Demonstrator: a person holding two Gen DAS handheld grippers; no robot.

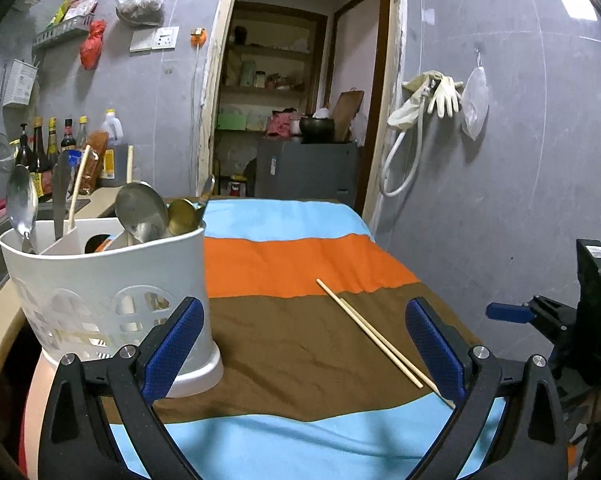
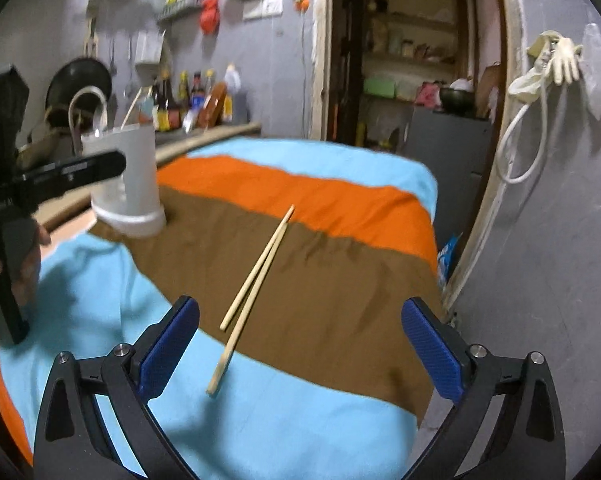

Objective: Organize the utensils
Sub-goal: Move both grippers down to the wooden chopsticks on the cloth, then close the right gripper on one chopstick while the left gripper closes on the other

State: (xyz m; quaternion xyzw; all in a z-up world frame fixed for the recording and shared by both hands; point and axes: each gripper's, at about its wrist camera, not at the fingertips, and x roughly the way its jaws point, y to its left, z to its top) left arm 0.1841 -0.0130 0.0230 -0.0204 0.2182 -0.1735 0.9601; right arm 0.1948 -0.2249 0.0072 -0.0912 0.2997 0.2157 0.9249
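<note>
- Left gripper (image 1: 304, 344): jaws wide, holding nothing, above the striped cloth (image 1: 300, 264).
- Right gripper (image 2: 300, 344): jaws wide, empty.
- Chopsticks (image 2: 256, 280): lying crossed mid-surface on the brown band, near the right edge.
- White utensil holder (image 1: 108, 292): upright at the left edge, spoons (image 1: 140, 212) inside.

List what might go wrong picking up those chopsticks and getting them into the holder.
1. The chopsticks lie crossed and flat on the soft striped cloth; the open right claw may catch only one, or pinch fabric.
2. The white holder already bristles with spoons; the chopsticks may snag going in.
</note>
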